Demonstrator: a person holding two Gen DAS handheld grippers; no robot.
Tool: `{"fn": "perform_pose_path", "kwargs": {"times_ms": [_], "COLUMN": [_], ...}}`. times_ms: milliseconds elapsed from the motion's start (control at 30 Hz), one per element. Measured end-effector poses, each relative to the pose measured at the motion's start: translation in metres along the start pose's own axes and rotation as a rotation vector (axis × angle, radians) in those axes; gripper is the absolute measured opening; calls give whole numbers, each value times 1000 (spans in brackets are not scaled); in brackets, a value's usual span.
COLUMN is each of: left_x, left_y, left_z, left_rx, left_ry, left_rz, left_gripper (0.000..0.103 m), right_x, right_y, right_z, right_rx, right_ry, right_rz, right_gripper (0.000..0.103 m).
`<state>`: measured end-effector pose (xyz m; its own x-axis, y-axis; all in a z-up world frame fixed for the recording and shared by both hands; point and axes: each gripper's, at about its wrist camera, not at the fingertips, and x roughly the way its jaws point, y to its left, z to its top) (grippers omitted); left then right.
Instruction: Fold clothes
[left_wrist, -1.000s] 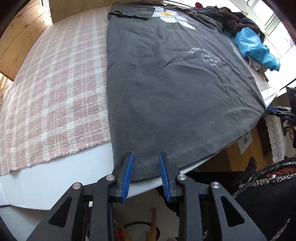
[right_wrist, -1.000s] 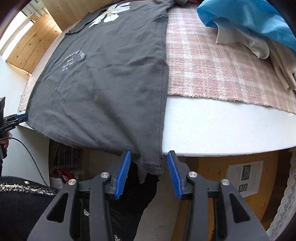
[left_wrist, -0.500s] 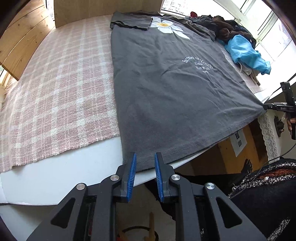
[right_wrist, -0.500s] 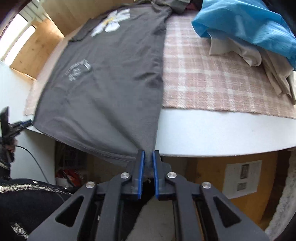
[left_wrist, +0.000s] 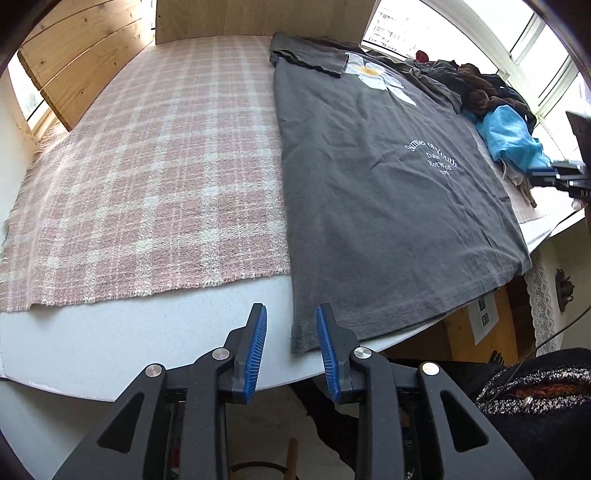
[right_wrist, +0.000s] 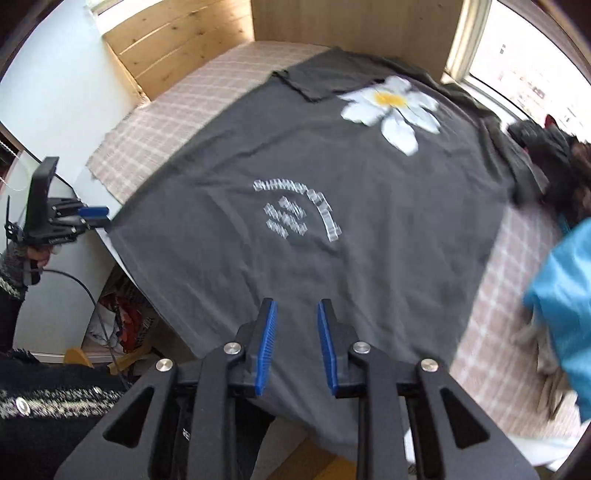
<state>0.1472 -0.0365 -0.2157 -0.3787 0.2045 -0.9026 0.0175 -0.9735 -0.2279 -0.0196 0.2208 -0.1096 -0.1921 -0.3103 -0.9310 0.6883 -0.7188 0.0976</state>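
Note:
A dark grey T-shirt (left_wrist: 388, 206) with a white daisy print and white lettering lies flat, face up, on a pink plaid blanket (left_wrist: 147, 184). Its left sleeve (left_wrist: 310, 59) is folded in at the far end. The hem reaches past the blanket onto the white table (left_wrist: 110, 339) and hangs a little over the near right edge. My left gripper (left_wrist: 291, 338) is open, with the hem's left corner lying loose between its fingers. In the blurred right wrist view, my right gripper (right_wrist: 297, 338) is open above the shirt (right_wrist: 295, 229) near its hem, holding nothing.
A pile of dark clothes (left_wrist: 491, 96) and a blue garment (left_wrist: 513, 136) sit along the blanket's right side by the windows. Wooden panels (left_wrist: 74, 55) stand at the far left. A person's dark knit clothing (left_wrist: 535, 406) is at the lower right.
The right gripper shut on the hem's right corner half a second ago, then let go and swung over the shirt. The left gripper narrowed, then opened again. The hem's left corner now rests on the table.

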Motion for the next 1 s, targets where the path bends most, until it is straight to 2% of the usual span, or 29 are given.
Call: {"fn": "perform_pose_path", "kwargs": {"times_ms": [33,100,167,200,233,333,433,567,633,833,933,1000], "left_x": [3,9,12,12,11,5,-3,1,-1,-3,11,13], "left_y": [-1,-7,-12,-13,-14,-18,-25,-31,-37,-38,-41,-39], "left_z": [0,0,0,1,1,3,7,11,13,12,15,14], "left_rx": [-1,6,3,-3,-14,-51,-77,-107,-108,-111,-129,-134], "left_ry": [5,-4,-8,-7,-1,2,-7,-10,-18,-17,-11,-11], "left_rz": [1,4,11,17,28,28,22,43,47,49,52,47], "left_gripper": [27,26,19,9,3,3,3,3,3,3,3,3], "right_x": [3,10,26,35,48,94,148,212,231,261,277,278], "right_y": [0,2,-2,-4,-8,-18,-26,-32,-38,-45,-46,-46], "right_z": [26,83,142,172,200,279,338,379,388,409,409,406], "right_rx": [-35,-105,-153,-176,-182,-159,-69,42,98,141,143,137], "right_ry": [-17,-58,-76,-84,-79,-50,-6,102,141,180,231,226], "right_rz": [6,-26,-50,-61,-61,-35,3,-107,-95,-145,-181,-179], "right_gripper": [35,44,44,44,44,44,44,44,44,44,44,44]}}
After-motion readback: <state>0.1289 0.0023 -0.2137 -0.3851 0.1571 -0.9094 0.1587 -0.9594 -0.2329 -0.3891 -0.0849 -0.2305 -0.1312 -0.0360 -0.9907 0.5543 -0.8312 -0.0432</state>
